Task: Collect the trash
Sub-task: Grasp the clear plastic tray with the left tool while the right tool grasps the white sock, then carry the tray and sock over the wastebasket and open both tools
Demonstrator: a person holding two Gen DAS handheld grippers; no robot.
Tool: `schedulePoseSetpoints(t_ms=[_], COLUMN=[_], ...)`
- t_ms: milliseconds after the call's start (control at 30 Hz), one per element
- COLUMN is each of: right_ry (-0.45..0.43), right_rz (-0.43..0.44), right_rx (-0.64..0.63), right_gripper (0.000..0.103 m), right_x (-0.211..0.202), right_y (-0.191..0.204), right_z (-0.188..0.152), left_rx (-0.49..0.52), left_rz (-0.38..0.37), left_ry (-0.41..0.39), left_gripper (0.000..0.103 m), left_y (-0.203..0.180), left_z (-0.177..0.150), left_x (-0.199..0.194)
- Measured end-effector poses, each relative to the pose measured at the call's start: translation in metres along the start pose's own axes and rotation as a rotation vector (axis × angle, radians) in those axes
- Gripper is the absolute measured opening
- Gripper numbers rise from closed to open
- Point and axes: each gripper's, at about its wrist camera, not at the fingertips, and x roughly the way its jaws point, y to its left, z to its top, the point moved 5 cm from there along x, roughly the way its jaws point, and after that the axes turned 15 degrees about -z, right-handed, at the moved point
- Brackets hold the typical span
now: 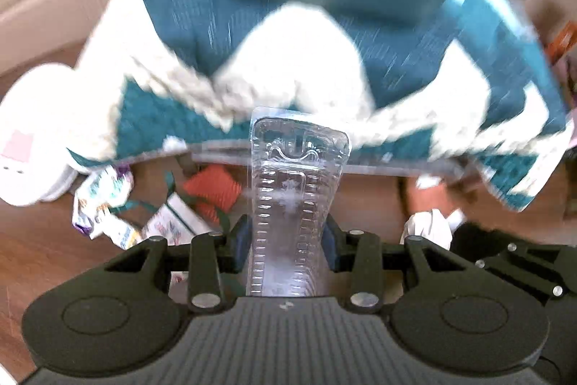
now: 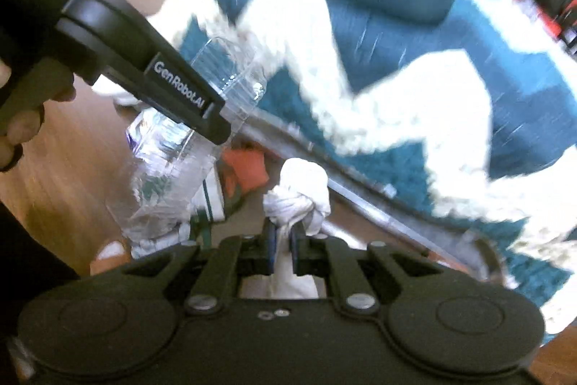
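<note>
We grip the clear pack point(image 1: 295, 204) in the left gripper point(image 1: 286, 237), tissue point(image 2: 297, 193) in the right gripper point(image 2: 283, 253); keep both clenched, carrying low-center to the bin.

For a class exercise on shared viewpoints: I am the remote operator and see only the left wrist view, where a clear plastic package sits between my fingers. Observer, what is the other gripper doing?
Observer: The right gripper is shut on a crumpled white paper wad.
Operator: Does my clear plastic package stick out behind the fingers?
Observer: Yes. In the right wrist view the clear plastic package runs on below the left gripper, toward the wooden floor.
Operator: Can you see who holds my gripper?
Observer: Only a hand at the picture's left edge, wrapped around its handle.
</note>
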Motion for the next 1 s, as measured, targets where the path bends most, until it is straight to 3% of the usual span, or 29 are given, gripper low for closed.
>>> schedulePoseSetpoints(t_ms=[267,533,800,1000], right_ry=[-0.255,-0.456,-0.627,-0.708], right_rz=[-0.069,-0.118,-0.174,-0.204], right_rx=[0.003,0.02,0.046,0.098], right_gripper=[0.008,0.008,0.008,0.008], right_x=[-0.107,-0.188,-0.248,-0.273], right_y=[-0.026,-0.049,-0.076,-0.102], right_z=[0.046,0.088,0.141,0.188], left_rx=[0.068,0.155,0.208,0.248], left_rz=[0.009,0.01,0.003,-0.004], left_ry=[-0.243,-0.42,-0.596,-0.712], left_gripper=[0.04,0.04,0.04,0.04], left_y=[-0.045,-0.083,-0.117,-0.144], left_z=[0.015,0.029,0.066,0.107], left_x=[-0.104,-0.188,-0.261,-0.311])
